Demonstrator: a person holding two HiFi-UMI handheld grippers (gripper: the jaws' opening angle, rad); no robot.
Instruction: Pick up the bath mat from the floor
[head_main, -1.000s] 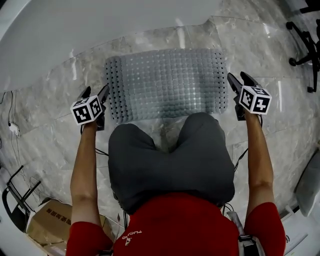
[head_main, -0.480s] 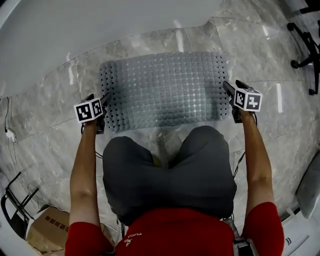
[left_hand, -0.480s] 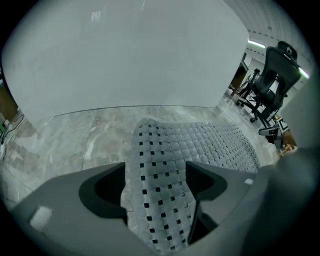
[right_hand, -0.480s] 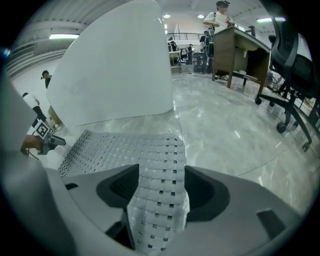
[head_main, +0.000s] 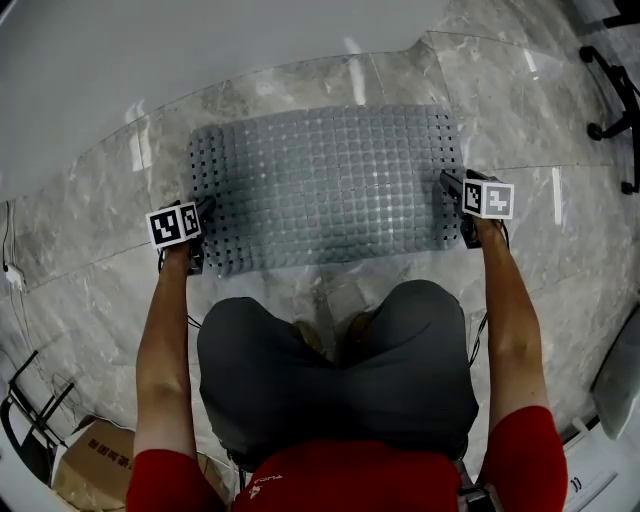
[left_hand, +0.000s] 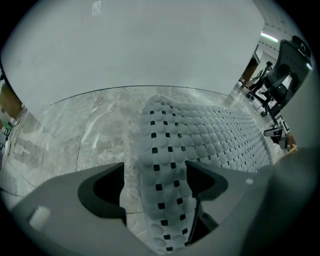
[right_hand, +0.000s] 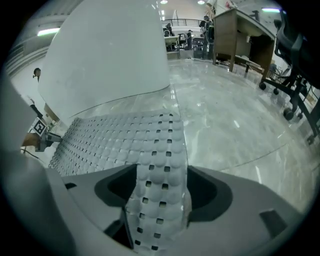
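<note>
The grey bath mat (head_main: 325, 185), studded with bumps and small square holes, lies flat on the marble floor (head_main: 560, 270). My left gripper (head_main: 200, 213) stands over its left edge and my right gripper (head_main: 452, 192) over its right edge, both pointing steeply down. In the left gripper view the mat's edge strip (left_hand: 165, 165) runs between the jaws of the left gripper (left_hand: 155, 180), with floor showing beside the left jaw. In the right gripper view the mat's edge strip (right_hand: 160, 165) fills the gap of the right gripper (right_hand: 162, 192). Both sets of jaws have just been opening and stand wide apart.
A large white curved surface (head_main: 200, 50) borders the floor just beyond the mat. An office chair (head_main: 615, 100) stands at the far right. A cardboard box (head_main: 85, 460) sits behind me at the left. My knees (head_main: 340, 360) are close to the mat's near edge.
Both grippers have come down to the mat's side edges, and the head view has sunk nearer the floor. The mat has stayed where it was.
</note>
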